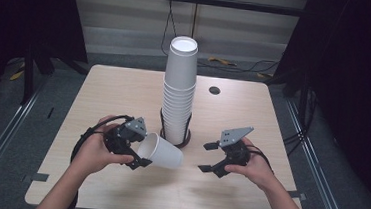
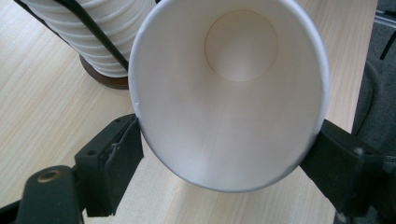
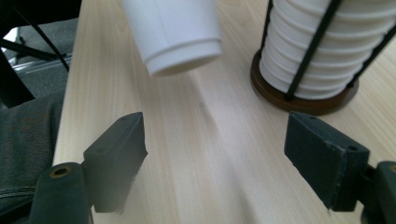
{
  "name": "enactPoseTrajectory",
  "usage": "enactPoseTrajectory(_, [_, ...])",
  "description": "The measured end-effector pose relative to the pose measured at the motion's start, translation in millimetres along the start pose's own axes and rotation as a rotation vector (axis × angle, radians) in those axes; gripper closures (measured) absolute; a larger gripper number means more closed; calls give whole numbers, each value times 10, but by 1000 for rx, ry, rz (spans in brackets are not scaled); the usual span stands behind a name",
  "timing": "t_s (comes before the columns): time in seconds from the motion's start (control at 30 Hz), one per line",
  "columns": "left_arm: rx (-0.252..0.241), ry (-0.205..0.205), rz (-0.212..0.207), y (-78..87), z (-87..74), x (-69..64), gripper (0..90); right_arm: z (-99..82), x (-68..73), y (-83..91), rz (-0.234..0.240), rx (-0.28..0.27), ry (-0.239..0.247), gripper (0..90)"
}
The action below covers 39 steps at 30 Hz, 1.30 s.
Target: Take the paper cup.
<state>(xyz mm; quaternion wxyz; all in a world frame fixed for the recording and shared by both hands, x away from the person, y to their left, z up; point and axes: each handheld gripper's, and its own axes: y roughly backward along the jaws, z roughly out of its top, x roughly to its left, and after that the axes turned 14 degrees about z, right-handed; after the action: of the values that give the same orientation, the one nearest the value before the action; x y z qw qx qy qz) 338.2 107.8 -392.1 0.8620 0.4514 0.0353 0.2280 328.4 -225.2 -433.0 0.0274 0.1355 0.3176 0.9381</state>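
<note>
The left hand-held gripper pinches a white paper cup by its rim, lying on its side, long axis level, base pointing toward the right hand-held gripper, which stands empty, jaws apart, near it. Behind, the cup stack rises from the pale wooden desk; dark room beyond
</note>
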Motion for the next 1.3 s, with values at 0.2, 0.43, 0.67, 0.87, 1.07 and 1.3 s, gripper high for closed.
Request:
enactPoseTrajectory(0.2, [14,-27,-4,-37,74,-46,164,280,85,-85,68,25,53,203])
enactPoseTrajectory(0.43, [8,-43,-13,-72,137,-103,164,553,107,-200,121,63,70,204])
enactPoseTrajectory(0.67, [11,-68,-24,-86,212,-160,162,728,115,-295,146,115,90,205])
enactPoseTrajectory(0.87, [22,-103,-37,-103,267,-217,161,807,123,-380,161,162,115,205])
enactPoseTrajectory(1.07, [21,-118,-44,-119,288,-244,160,823,129,-411,175,190,95,213])
enactPoseTrajectory(1.3, [1,-114,-55,-120,314,-267,159,800,105,-440,177,192,76,217])
